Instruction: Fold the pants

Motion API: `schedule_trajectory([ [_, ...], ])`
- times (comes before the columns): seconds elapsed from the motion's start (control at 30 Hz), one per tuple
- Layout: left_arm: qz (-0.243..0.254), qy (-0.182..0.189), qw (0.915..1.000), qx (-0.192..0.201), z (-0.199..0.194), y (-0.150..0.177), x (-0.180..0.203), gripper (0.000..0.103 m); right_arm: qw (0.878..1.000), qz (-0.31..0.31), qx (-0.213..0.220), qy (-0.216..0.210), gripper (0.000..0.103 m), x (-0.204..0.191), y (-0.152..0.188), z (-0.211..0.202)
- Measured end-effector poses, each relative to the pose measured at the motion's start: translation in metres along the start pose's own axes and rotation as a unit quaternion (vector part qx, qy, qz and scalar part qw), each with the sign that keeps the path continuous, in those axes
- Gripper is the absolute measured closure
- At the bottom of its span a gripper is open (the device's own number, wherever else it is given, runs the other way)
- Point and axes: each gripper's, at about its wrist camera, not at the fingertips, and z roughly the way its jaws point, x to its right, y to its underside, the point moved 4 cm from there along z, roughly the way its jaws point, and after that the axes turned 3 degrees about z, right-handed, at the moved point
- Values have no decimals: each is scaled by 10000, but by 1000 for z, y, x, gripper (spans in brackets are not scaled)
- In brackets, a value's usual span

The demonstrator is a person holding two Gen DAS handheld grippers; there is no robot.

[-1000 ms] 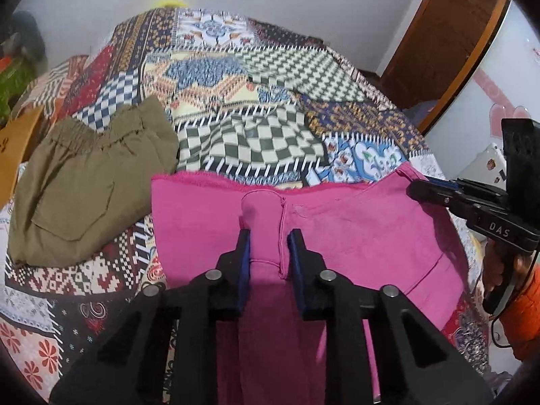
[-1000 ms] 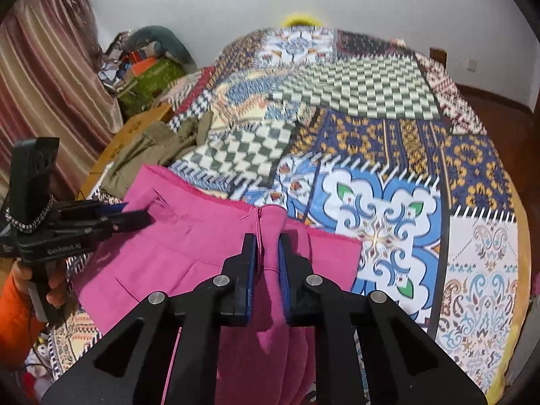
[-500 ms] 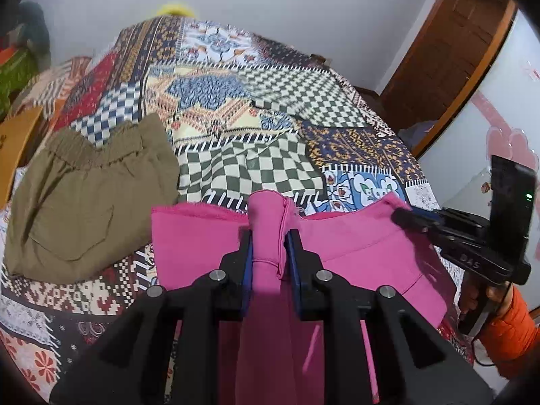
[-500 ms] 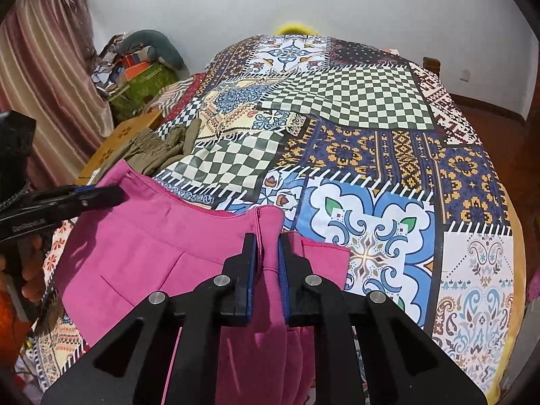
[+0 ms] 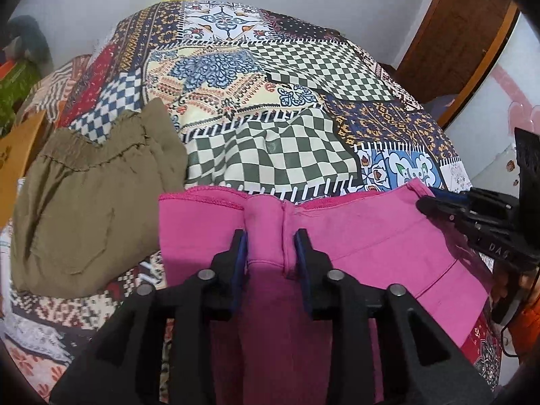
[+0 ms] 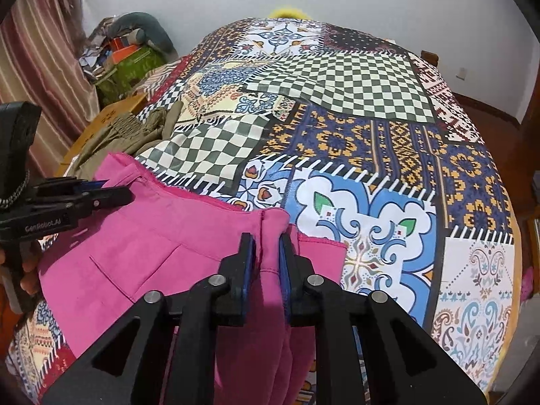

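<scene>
Pink pants [image 5: 371,236]: spread on patchwork bed [image 5: 270,101], beside olive pants [image 5: 84,202] | Left hand-held gripper [image 5: 270,249]: jaws opening, fabric fold between | Right hand-held gripper [image 6: 266,253]: jaws opening, fold between

The pants [image 5: 388,246] lie spread on the bed [image 5: 303,77] at its near edge, their hem facing the far end. A second pair of pants [image 5: 84,209] lies just beside them toward the bed's left edge, with a box [image 5: 17,155] beyond that edge.
</scene>
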Motion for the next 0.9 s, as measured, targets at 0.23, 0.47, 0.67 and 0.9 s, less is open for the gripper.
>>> schedule_trajectory([
  [0.23, -52, -284, 9981, 540, -55, -10, -11, 64, 9998, 131, 107, 81, 70, 6, -4, -31],
  [0.47, 84, 280, 9987, 407, -65, 10, 21, 64, 9995, -213, 126, -216, 70, -26, 4, -49],
  [0.67, 363, 184, 9991, -87, -26, 42, 42, 64, 9975, -502, -362, -334, 65, -50, 30, -19],
  [0.9, 65, 331, 9994, 73, -57, 41, 36, 64, 9981, -466, -206, -355, 65, -47, 34, -43],
])
